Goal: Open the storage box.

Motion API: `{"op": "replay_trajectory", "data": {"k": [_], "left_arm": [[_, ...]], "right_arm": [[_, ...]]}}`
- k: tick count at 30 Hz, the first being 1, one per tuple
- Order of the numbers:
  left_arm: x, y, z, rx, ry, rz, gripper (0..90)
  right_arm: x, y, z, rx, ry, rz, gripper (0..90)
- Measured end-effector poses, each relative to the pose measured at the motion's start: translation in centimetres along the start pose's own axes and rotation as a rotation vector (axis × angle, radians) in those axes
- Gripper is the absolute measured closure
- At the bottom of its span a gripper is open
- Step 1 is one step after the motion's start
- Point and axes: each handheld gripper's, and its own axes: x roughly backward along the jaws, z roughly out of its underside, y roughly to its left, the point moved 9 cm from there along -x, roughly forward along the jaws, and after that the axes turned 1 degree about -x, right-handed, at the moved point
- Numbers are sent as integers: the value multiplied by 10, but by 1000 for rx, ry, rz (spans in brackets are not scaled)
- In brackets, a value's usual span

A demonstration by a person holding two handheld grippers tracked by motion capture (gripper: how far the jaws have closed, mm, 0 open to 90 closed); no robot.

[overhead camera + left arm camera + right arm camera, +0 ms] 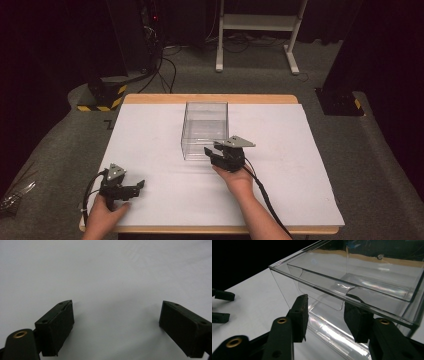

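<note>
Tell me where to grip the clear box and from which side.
Grip the near wall of the clear box at its notched top edge, coming from the person's side. The right tool already straddles that thin upright wall, one jaw outside and one inside; the other walls face away.

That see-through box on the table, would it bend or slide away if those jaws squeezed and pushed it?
The clear box looks like stiff thin plastic, so it probably holds its shape. It appears empty, so likely light. Its glossy walls and the smooth white tabletop suggest it may slide easily.
</note>
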Motion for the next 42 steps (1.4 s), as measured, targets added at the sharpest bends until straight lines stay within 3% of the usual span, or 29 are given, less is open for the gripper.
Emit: {"op": "replay_trajectory", "data": {"k": [12, 22, 31, 42], "left_arm": [[0, 0, 0, 0, 0, 0, 128], [0, 0, 0, -1, -1, -1, 127], [0, 0, 0, -1, -1, -1, 128], [0, 0, 0, -1, -1, 0, 128]], "right_arm": [[-3, -4, 1, 31, -24, -34, 691], [-3, -7, 2, 20, -37, -67, 735], [-1, -9, 3, 3, -45, -125, 784], [7, -5, 8, 25, -46, -136, 804]]}}
